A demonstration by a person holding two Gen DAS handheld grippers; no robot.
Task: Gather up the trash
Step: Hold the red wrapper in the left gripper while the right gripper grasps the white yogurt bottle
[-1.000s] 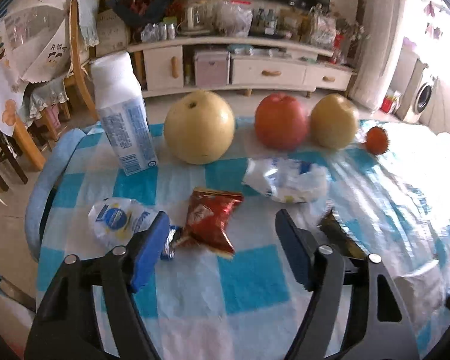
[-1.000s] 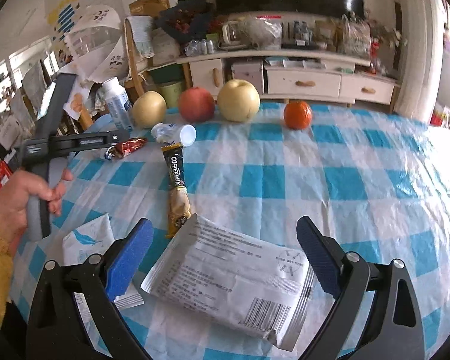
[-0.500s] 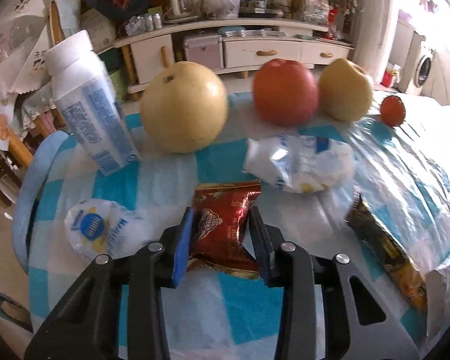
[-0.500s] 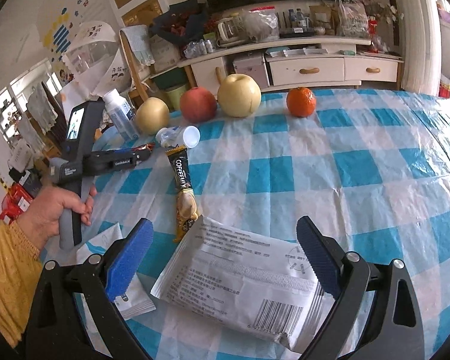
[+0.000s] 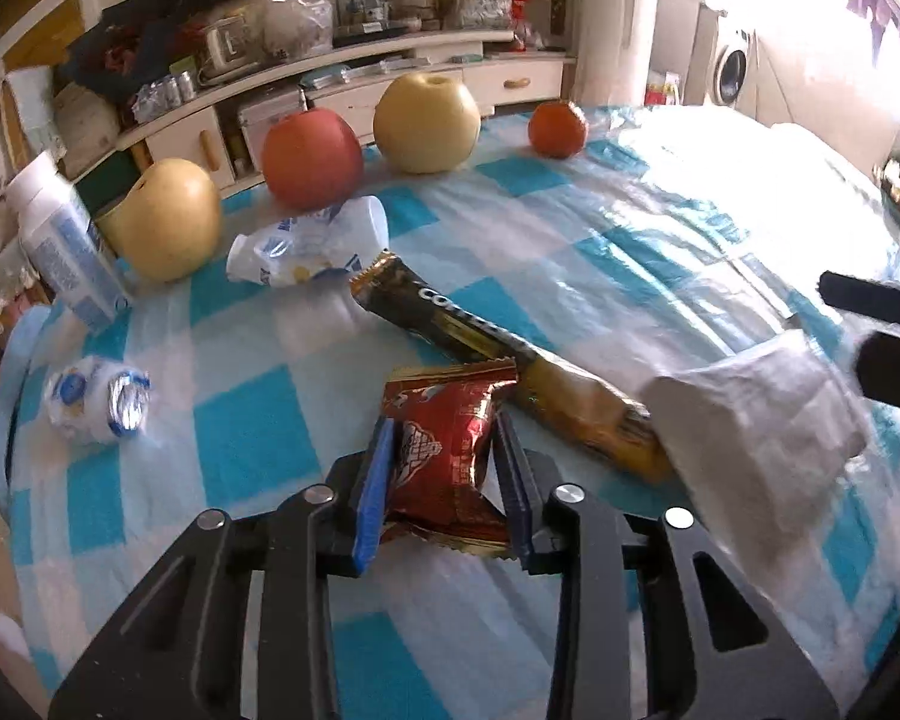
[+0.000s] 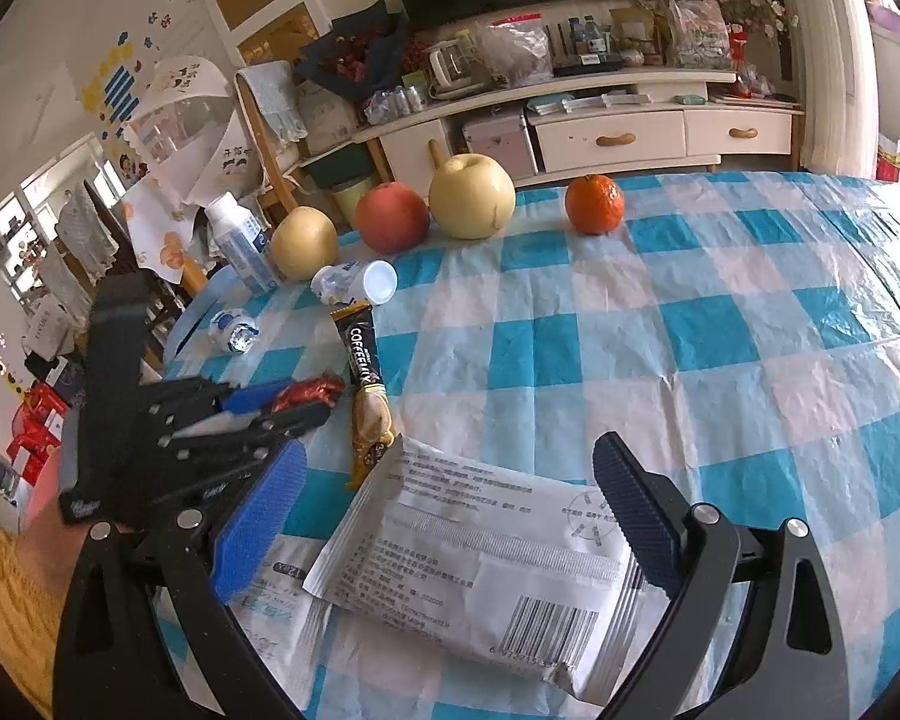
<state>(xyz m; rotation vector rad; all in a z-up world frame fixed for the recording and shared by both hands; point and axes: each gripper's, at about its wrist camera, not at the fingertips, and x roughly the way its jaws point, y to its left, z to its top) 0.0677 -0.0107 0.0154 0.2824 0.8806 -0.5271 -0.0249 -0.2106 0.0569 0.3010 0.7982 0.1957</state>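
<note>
My left gripper (image 5: 443,426) has a red snack wrapper (image 5: 444,450) between its blue pads, which press on it while the jaws are still closing. From the right wrist view the left gripper (image 6: 294,399) holds the red wrapper (image 6: 309,390) just left of a black-and-gold coffee stick (image 6: 366,372). My right gripper (image 6: 450,450) stands open over a white printed packet (image 6: 480,558), without touching it. A crumpled clear bottle (image 5: 306,246) and a crushed small cup (image 5: 99,399) lie further back on the checked tablecloth (image 5: 258,438).
Two pears (image 6: 471,198), an apple (image 6: 390,216) and an orange (image 6: 594,204) line the far edge. An upright white bottle (image 6: 240,240) stands at the far left corner. A second white packet (image 6: 282,588) lies under my right gripper's left finger. A hand in a yellow sleeve (image 6: 6,594) holds the left gripper.
The left gripper went from wide open to clamped on the red wrapper, then carried it right, next to the coffee stick and white packet. The right gripper stayed open over the packet.
</note>
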